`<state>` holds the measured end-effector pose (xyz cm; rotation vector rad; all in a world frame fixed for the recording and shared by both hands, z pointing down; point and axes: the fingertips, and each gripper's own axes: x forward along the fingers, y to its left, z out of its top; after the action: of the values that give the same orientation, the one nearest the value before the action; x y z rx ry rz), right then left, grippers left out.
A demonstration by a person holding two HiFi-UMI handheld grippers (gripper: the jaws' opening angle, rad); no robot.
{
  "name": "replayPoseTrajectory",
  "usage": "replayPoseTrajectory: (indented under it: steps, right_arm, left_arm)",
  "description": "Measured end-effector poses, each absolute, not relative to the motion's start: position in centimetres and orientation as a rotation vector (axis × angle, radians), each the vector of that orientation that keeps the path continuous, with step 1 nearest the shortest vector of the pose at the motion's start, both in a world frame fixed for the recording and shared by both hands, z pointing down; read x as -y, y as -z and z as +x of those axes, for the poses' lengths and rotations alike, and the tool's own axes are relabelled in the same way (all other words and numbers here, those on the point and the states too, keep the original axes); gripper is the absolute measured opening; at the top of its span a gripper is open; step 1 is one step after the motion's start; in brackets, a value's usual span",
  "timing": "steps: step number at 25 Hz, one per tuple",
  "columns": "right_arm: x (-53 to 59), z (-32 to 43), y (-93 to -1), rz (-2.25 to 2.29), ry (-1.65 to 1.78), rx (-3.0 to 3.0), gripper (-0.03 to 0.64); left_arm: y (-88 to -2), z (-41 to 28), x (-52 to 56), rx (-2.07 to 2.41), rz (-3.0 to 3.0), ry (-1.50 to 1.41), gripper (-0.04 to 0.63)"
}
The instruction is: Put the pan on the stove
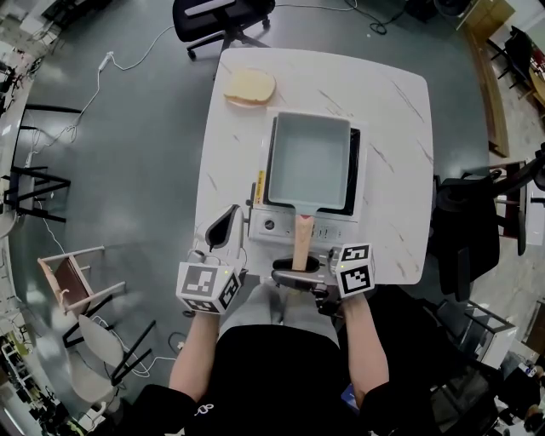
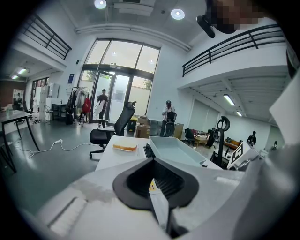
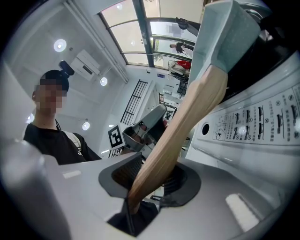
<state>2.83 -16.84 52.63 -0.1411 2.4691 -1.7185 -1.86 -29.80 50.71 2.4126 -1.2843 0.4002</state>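
A pale blue-grey rectangular pan [image 1: 309,162] sits on the white portable stove [image 1: 281,223] in the middle of the table. Its wooden handle [image 1: 301,247] points toward me over the stove's front. My right gripper [image 1: 298,274] is shut on the end of that handle; in the right gripper view the handle [image 3: 183,126] runs between the jaws up to the pan [image 3: 225,37], beside the stove's front panel [image 3: 253,126]. My left gripper [image 1: 226,225] rests at the table's near left edge, shut and empty. From the left gripper [image 2: 158,194] the pan [image 2: 176,152] lies ahead.
A slice of bread [image 1: 249,87] lies at the far left of the white marble table [image 1: 392,128]. A black office chair [image 1: 223,19] stands beyond the table's far edge. A small wooden chair [image 1: 68,281] stands on the floor at the left.
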Motion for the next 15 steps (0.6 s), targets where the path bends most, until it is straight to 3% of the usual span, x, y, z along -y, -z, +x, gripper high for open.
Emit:
replayPoseTrajectory:
  steps: [15]
  right_arm:
    - [17.07,2.74,-52.75,-0.173,1.730,-2.418,0.130]
  left_arm:
    - [-50.06,-2.02,29.61,1.281,2.421,-0.358,-0.009]
